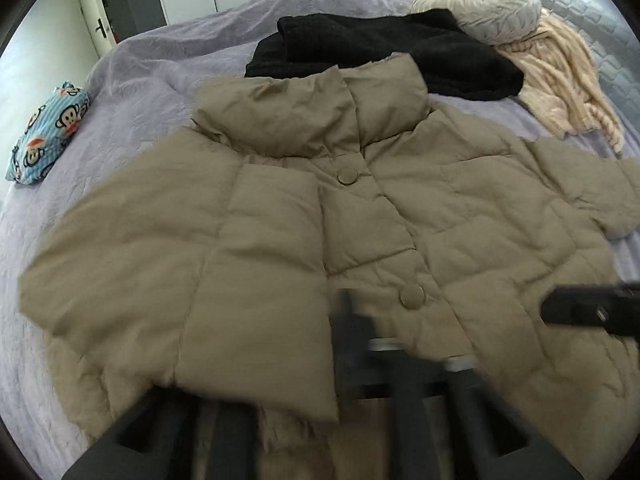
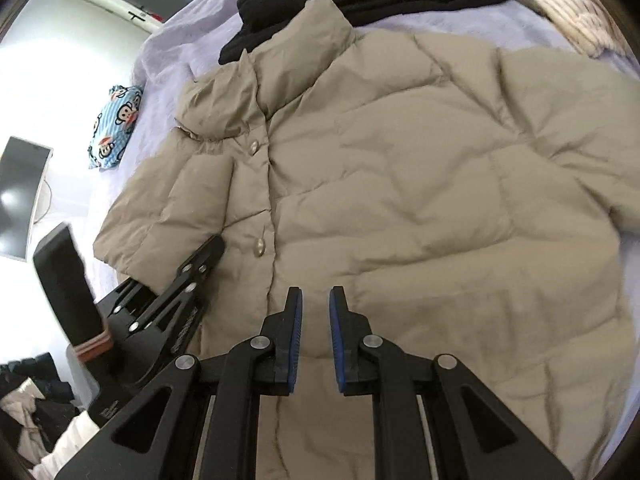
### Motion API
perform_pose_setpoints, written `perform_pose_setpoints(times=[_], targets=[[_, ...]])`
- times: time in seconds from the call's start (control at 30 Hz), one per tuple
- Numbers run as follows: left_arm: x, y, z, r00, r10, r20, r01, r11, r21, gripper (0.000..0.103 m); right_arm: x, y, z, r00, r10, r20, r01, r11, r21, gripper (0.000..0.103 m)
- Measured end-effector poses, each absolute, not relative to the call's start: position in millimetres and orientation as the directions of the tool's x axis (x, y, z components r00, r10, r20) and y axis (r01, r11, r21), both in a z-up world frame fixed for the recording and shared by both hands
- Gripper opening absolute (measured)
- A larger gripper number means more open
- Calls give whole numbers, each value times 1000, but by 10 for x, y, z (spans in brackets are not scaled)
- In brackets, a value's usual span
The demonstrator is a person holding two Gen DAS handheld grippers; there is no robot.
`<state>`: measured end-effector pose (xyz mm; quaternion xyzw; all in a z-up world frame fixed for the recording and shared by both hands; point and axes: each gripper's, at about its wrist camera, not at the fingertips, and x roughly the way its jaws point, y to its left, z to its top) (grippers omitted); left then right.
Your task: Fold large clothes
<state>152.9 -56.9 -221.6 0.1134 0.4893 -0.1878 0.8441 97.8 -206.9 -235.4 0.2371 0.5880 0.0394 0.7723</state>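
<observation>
Blue-padded right tongs (image 2: 316,308) occupy the 6 o'clock edge of the right wrist view, the two pads standing apart with a narrow gap and nothing between them, poised over the lower front of the jacket (image 2: 400,200). At 8 o'clock in that view the left tongs (image 2: 200,264) reach in with one black finger lying against the folded-in sleeve edge; the second finger is not visible, so whether they are spread or pinching cannot be told. In the left wrist view the left tongs (image 1: 400,340) are motion-blurred at 6 o'clock and give no clearer reading, while the right tongs (image 1: 580,310) enter as a dark bar at 4 o'clock.

Khaki quilted jacket (image 1: 320,220): laid front-up on the bed (image 1: 140,92), collar pointing to 12 o'clock, round buttons down the placket. Its sleeve on the 9 o'clock side is folded inward over the front panel; the sleeve on the 3 o'clock side lies spread outward.

Beyond the collar, at 12 o'clock, a black garment (image 1: 380,56) lies touching the collar. At 1 to 2 o'clock rest a round cream cushion (image 1: 480,4) and a peach ribbed knit (image 1: 568,80). At 9 o'clock, near the bed edge, sits a blue monkey-print bundle (image 1: 48,132), well apart from the jacket.
</observation>
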Motion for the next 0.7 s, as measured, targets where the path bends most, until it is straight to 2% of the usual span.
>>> perform_pose_setpoints(times=[0.03,0.07,0.1,0.13,0.17,0.33,0.43,0.53,0.63,0.7], targets=[[1482,-488,-2157,461,-216,-861,417,909,-5,97,1006,-2032,-2321,308,333,-891,197,894,402,16],[1415,-404,-2068,496,-217,-841,397,918,-2,101,975,-2051,-2270,312,328,-892,173,903,393,24],[1342,-290,-1952,528,-217,-821,383,924,3,101,884,-2079,-2203,317,322,-892,150,912,383,42],[1322,-209,-1892,539,-210,-815,373,928,7,101,866,-2068,-2132,325,315,-892,126,920,370,54],[1305,-90,-1804,560,-194,-805,347,938,16,101,884,-1983,-2053,341,307,-889,87,931,355,73],[1335,790,-1721,608,-54,-792,96,995,5,101,912,-1357,-1773,378,299,-876,-144,954,264,75],[1410,1221,-1989,534,-17,-845,-25,999,-36,101,1010,-721,-1839,390,208,-897,-288,953,96,75],[1402,1391,-2237,494,15,-869,-73,997,-24,101,1137,-112,-2061,435,81,-897,-399,910,-111,75],[1398,1407,-2343,486,12,-874,-69,997,-25,101,1322,30,-2208,495,2,-869,-374,903,-211,75],[1426,1401,-2326,480,-15,-877,-58,997,-49,101,1464,-210,-2144,527,-24,-850,-259,948,-188,75]])
